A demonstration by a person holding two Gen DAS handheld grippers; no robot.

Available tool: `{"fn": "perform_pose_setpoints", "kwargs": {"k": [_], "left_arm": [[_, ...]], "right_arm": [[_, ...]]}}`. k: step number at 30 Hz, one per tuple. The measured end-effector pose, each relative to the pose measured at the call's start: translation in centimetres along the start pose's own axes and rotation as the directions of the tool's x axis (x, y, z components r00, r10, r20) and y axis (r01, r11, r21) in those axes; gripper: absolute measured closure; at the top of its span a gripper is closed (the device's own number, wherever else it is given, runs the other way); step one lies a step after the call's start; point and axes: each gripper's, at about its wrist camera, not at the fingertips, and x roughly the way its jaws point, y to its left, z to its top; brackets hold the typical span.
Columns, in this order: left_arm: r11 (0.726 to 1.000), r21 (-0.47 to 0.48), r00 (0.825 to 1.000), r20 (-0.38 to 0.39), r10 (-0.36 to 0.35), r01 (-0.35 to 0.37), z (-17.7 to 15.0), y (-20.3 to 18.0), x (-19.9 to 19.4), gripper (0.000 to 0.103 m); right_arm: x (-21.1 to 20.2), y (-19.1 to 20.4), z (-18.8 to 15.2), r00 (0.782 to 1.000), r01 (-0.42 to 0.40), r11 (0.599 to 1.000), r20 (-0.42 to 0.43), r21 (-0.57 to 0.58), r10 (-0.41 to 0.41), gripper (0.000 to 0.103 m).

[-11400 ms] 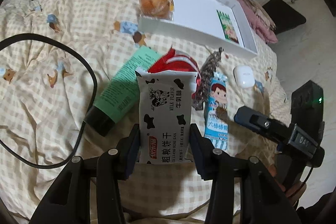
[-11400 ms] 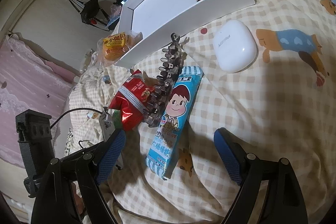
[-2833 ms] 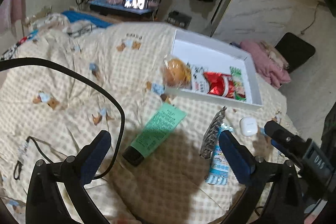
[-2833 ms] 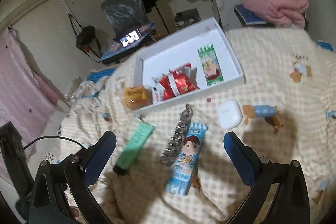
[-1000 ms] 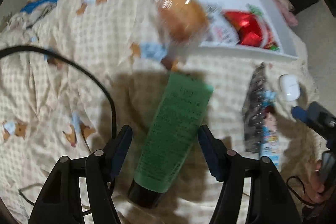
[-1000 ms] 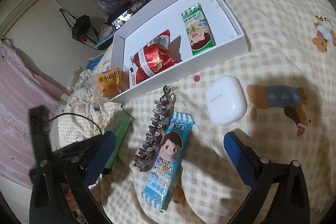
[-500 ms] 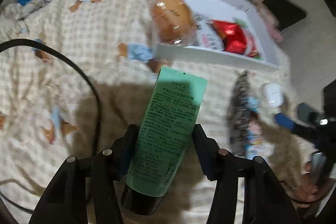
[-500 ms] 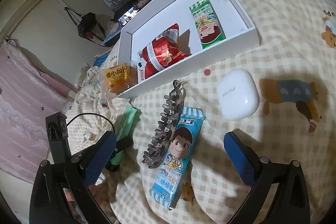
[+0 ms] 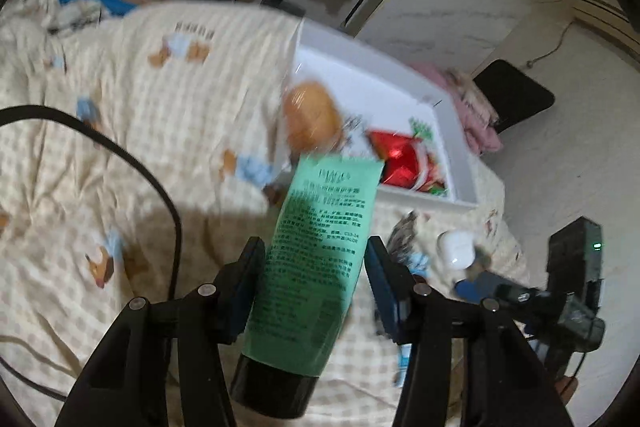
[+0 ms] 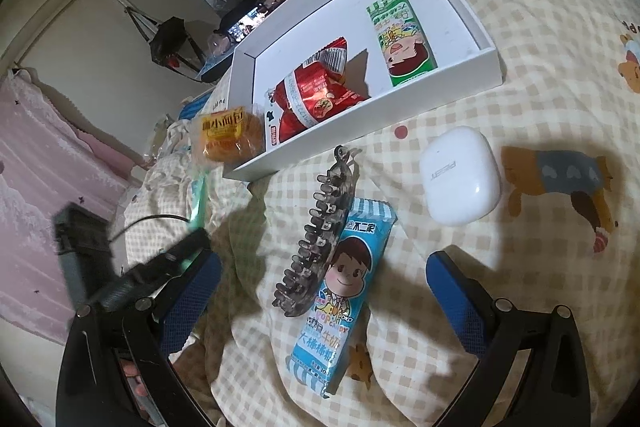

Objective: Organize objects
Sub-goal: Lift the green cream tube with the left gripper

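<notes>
My left gripper [image 9: 314, 251] has a green tube [image 9: 320, 219] with a black cap between its pads; the jaws are closing on it and hold it clear of the checked bedcover. Behind it lies the white tray [image 9: 420, 195], with a red snack pack [image 9: 404, 163] inside and a wrapped bun [image 9: 312, 119] leaning at its left end. My right gripper [image 10: 324, 261] stands open above a dark hair claw clip [image 10: 320, 231] and a blue candy pack [image 10: 344, 303]. In the right wrist view the tray [image 10: 360, 123] also holds a green candy pack [image 10: 400, 39].
A white earbud case [image 10: 460, 175] lies on the bedcover to the right of the clip. A black cable [image 9: 120, 155] loops across the bed at the left. The bed's edge drops off beyond the tray, with a pink blanket [image 9: 476, 111] and a dark chair there.
My left gripper has narrowed onto the green tube, lifted it off the bedcover and tipped up so more of the room shows. The right gripper has stayed where it was.
</notes>
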Motion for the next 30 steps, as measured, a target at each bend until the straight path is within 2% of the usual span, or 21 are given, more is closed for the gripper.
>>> {"fn": "perform_pose_setpoints", "kwargs": {"k": [2, 6, 8, 10, 12, 15, 17, 22, 23, 24, 26, 28, 30], "left_arm": [[1.000, 0.010, 1.000, 0.012, 0.009, -0.009, 0.3, -0.9, -0.6, 0.052], [1.000, 0.019, 1.000, 0.003, 0.003, -0.003, 0.3, -2.6, -0.1, 0.055], [0.998, 0.053, 0.999, -0.027, 0.037, -0.036, 0.1, -3.3, 0.9, 0.057], [0.991, 0.089, 0.994, -0.050, 0.101, -0.096, -0.3, -3.5, 1.3, 0.057], [0.982, 0.135, 0.981, -0.124, 0.147, -0.130, -0.7, -3.0, 2.5, 0.056], [0.964, 0.186, 0.957, -0.184, 0.222, -0.188, -1.7, -2.5, 3.9, 0.052], [0.956, 0.209, 0.941, -0.228, 0.251, -0.204, -2.5, -2.4, 4.8, 0.043], [0.947, 0.244, 0.907, -0.312, 0.281, -0.210, -3.8, -2.2, 7.1, 0.042], [0.946, 0.243, 0.902, -0.321, 0.289, -0.217, -4.1, -1.9, 7.6, 0.044], [0.949, 0.229, 0.902, -0.327, 0.283, -0.215, -4.3, -1.5, 7.8, 0.049], [0.960, 0.194, 0.916, -0.308, 0.257, -0.205, -4.0, -1.1, 7.0, 0.056], [0.969, 0.150, 0.943, -0.243, 0.227, -0.195, -3.4, -1.1, 5.2, 0.057], [0.978, 0.128, 0.974, -0.132, 0.183, -0.166, -2.7, -1.9, 2.6, 0.058]], "right_arm": [[0.0, 0.0, 0.0, 1.000, -0.001, 1.000, 0.001, -0.002, 0.001, 0.000], [0.0, 0.0, 0.0, 1.000, -0.003, 1.000, -0.004, 0.000, 0.003, 0.000], [0.1, -0.1, 0.0, 1.000, -0.004, 1.000, -0.011, 0.002, 0.004, 0.000], [0.1, -0.1, 0.0, 1.000, -0.006, 1.000, -0.014, 0.001, 0.006, 0.000], [0.1, -0.1, 0.1, 1.000, -0.007, 1.000, -0.014, -0.002, 0.007, 0.000], [0.2, 0.0, 0.1, 1.000, -0.012, 1.000, -0.020, -0.007, 0.011, 0.000], [0.4, 0.0, 0.0, 0.999, -0.014, 1.000, -0.031, -0.011, 0.013, 0.000], [0.3, 0.2, -0.1, 0.999, -0.012, 1.000, -0.031, -0.021, 0.011, 0.000], [0.3, 0.2, -0.1, 0.999, -0.011, 1.000, -0.031, -0.020, 0.011, 0.000], [0.3, 0.2, -0.1, 0.999, -0.011, 1.000, -0.031, -0.020, 0.010, 0.000], [0.3, 0.1, -0.1, 0.999, -0.012, 1.000, -0.032, -0.019, 0.012, 0.000], [0.3, 0.0, -0.1, 0.999, -0.019, 1.000, -0.031, -0.013, 0.018, 0.000], [0.3, -0.1, 0.0, 0.999, -0.022, 1.000, -0.034, -0.009, 0.022, 0.000]]}}
